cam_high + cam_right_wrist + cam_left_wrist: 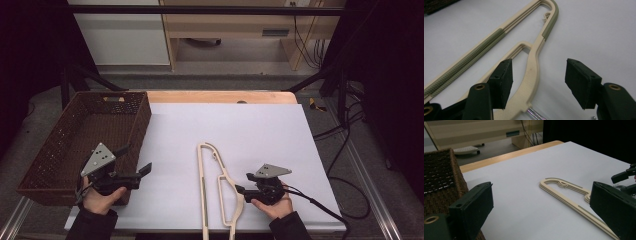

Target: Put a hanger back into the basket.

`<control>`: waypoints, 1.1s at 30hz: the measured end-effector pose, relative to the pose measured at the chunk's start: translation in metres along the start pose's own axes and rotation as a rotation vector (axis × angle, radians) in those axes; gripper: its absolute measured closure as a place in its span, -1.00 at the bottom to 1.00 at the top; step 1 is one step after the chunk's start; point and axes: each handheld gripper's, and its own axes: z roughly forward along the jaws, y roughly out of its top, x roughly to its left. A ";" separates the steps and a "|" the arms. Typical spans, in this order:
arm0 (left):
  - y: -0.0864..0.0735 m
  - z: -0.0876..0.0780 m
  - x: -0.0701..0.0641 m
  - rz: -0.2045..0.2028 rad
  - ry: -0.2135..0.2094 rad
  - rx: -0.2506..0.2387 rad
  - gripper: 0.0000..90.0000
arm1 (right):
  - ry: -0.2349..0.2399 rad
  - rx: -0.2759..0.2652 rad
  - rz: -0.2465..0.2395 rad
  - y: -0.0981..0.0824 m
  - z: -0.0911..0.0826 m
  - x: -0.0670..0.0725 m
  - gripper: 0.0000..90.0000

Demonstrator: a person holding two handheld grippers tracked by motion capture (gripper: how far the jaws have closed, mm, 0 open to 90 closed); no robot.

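Hanger (532, 67) lies between open right gripper (539, 81) jaws.

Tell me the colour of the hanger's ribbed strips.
Olive green on the cream hanger; the ribbed strips show best in the right gripper view.

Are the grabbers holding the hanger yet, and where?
No. The right gripper straddles the hanger neck, jaws open; the left gripper is empty.

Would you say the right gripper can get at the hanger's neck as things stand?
Probably yes: the right gripper has its jaws open astride the hanger near its neck, with nothing between them and the white sheet bare around it.
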 end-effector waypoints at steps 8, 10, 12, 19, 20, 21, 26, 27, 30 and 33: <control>-0.001 0.006 -0.008 0.004 -0.020 0.011 -0.88 | 0.019 0.026 0.009 -0.003 0.012 0.004 -0.05; -0.001 0.009 -0.013 0.006 -0.032 0.016 -0.87 | 0.011 0.006 0.009 -0.002 0.009 0.004 -0.10; -0.001 0.013 -0.020 0.003 -0.052 0.024 -0.84 | 0.003 -0.039 -0.018 0.001 0.000 0.002 -0.24; -0.003 0.039 -0.066 0.020 -0.137 0.100 -0.77 | -0.036 -0.159 0.000 0.007 -0.027 -0.013 -0.50; -0.004 0.044 -0.074 0.020 -0.153 0.110 -0.76 | -0.040 -0.188 0.005 0.009 -0.033 -0.015 -0.53; -0.005 0.049 -0.082 0.022 -0.167 0.121 -0.75 | -0.037 -0.212 0.014 0.010 -0.038 -0.018 -0.56; -0.010 0.075 -0.128 0.060 -0.229 0.190 -0.71 | -0.050 -0.297 0.038 0.012 -0.056 -0.024 -0.69; -0.011 0.081 -0.136 0.066 -0.243 0.204 -0.69 | -0.057 -0.308 0.043 0.012 -0.058 -0.025 -0.69; -0.017 0.100 -0.158 0.078 -0.278 0.244 -0.60 | -0.072 -0.333 0.052 0.013 -0.064 -0.028 -0.70; -0.023 0.119 -0.178 0.100 -0.288 0.295 -0.57 | -0.074 -0.337 0.057 0.013 -0.067 -0.029 -0.70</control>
